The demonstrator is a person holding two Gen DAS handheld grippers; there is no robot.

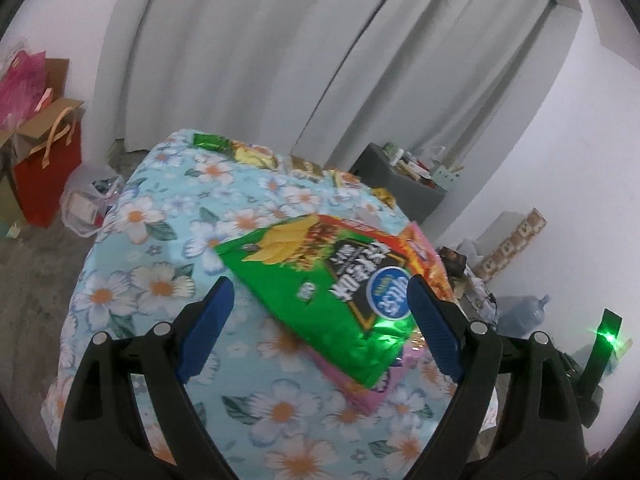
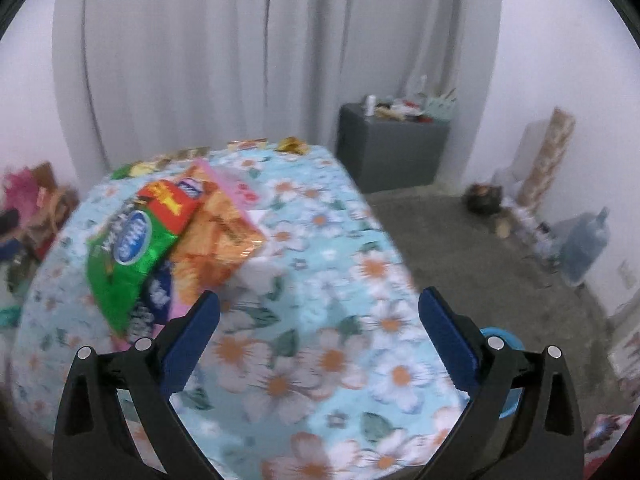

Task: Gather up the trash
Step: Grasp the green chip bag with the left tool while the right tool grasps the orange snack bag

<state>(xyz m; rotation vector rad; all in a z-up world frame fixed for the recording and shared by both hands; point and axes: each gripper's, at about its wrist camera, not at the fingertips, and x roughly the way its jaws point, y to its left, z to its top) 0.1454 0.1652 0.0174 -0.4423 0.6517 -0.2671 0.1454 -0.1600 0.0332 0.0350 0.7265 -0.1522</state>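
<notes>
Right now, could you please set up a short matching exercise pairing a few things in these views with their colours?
Things:
1. chip bag
2. paper gift bag
3. cabinet
4. tablecloth

Colours:
A. dark grey
B. light blue with white flowers
C. green
D. red

Pairs: 1-C, 2-D, 3-A, 4-B

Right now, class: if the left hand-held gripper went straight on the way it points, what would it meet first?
Probably the green chip bag. The left hand-held gripper is open, and the bag lies across its line on the floral cloth, overlapping a pink packet. Depth is unclear.
</notes>
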